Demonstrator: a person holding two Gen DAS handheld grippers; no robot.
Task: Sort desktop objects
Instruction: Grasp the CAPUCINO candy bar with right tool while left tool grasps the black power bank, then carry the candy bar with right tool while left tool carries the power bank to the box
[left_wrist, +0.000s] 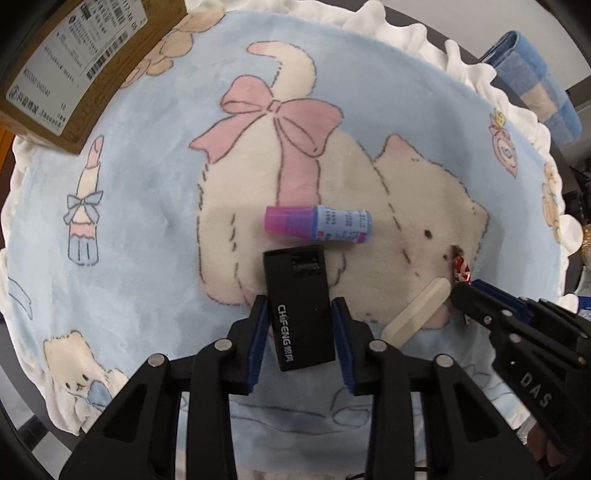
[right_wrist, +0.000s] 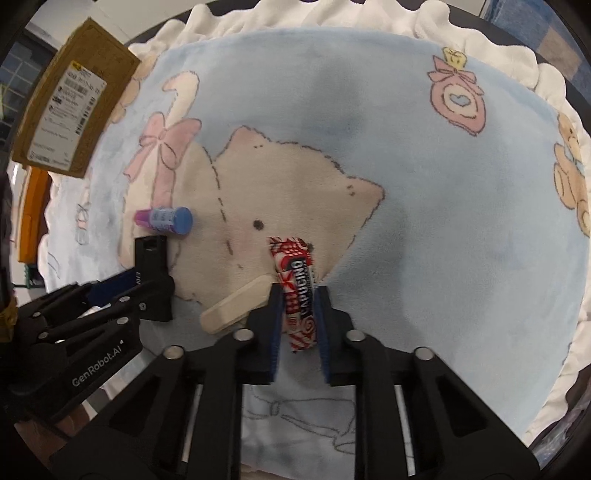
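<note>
Left wrist, writing: I read "CHIFENG" in pale letters down the black lighter (left_wrist: 300, 309); "DAS" is on the right gripper (left_wrist: 460, 291) at the frame's right edge.
Left wrist, pose: my left gripper (left_wrist: 300, 314) points forward over the blue cat-print blanket (left_wrist: 155, 206), its blue pads either side of the lighter with slim gaps showing, so I judge it apart, not clamped.
Left wrist, objects: a small blue bottle with a pink cap (left_wrist: 317, 224) lies on its side just beyond the lighter; a cream stick (left_wrist: 417, 314) lies to the right; a labelled cardboard box (left_wrist: 85, 62) sits far left.
Right wrist, writing: the red-and-white sachet (right_wrist: 297, 291) reads "KAPUCINO"; the left gripper's body reads "GenRobot.AI".
Right wrist, pose: the right gripper's jaws are clamped on the sachet, which stands lengthwise between them.
Right wrist, objects: the cream stick touches the left pad.
</note>
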